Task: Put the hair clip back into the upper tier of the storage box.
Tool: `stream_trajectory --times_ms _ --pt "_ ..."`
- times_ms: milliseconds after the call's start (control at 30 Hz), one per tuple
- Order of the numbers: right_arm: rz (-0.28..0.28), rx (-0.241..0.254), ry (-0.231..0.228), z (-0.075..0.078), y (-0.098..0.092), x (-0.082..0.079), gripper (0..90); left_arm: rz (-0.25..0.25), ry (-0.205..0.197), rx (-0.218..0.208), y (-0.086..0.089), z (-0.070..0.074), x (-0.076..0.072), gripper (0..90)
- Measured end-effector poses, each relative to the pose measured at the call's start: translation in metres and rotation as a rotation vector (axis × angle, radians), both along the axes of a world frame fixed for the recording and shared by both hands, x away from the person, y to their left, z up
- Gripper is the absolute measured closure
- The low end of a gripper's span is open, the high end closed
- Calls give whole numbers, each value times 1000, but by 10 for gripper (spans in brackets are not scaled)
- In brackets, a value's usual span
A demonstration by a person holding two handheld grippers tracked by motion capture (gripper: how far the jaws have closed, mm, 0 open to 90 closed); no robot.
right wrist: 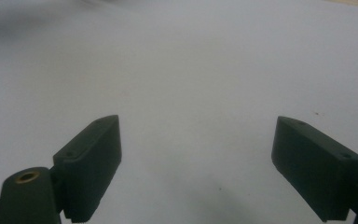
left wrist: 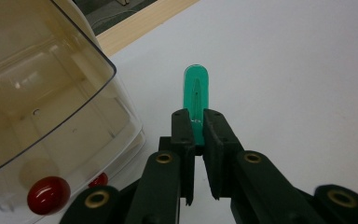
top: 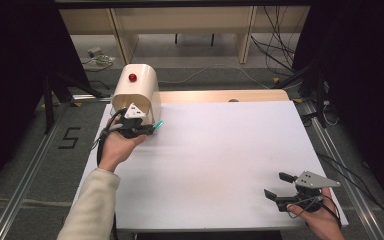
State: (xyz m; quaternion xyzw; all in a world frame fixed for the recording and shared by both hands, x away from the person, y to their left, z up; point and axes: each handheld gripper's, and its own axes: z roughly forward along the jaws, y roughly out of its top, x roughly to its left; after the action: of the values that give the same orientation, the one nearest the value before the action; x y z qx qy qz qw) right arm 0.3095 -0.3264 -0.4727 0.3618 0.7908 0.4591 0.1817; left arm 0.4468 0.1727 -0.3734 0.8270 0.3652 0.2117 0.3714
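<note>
Left gripper (left wrist: 195, 128) clamped on a green tube (left wrist: 196, 95) just right of the cream box (top: 136, 92), tube's long axis pointing away from the box's open front, right gripper (top: 279, 187) wide open, empty, well apart from the box.

Two claws: the left claw (top: 152, 127) and the right claw (top: 278, 186). One green translucent tube (left wrist: 196, 95). One cream box with a clear curved lid (top: 136, 94), bearing one red knob (top: 132, 77). One white desk (top: 220, 150). Two hands hold the claws.
</note>
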Motion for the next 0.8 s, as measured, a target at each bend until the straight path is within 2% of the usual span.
stream_trajectory --times_ms 533,800 --pt "-3 -3 4 0 0 0 168 7 11 0 3 5 2 830" --pt "-3 -5 5 0 1 1 168 19 9 -15 4 7 2 830"
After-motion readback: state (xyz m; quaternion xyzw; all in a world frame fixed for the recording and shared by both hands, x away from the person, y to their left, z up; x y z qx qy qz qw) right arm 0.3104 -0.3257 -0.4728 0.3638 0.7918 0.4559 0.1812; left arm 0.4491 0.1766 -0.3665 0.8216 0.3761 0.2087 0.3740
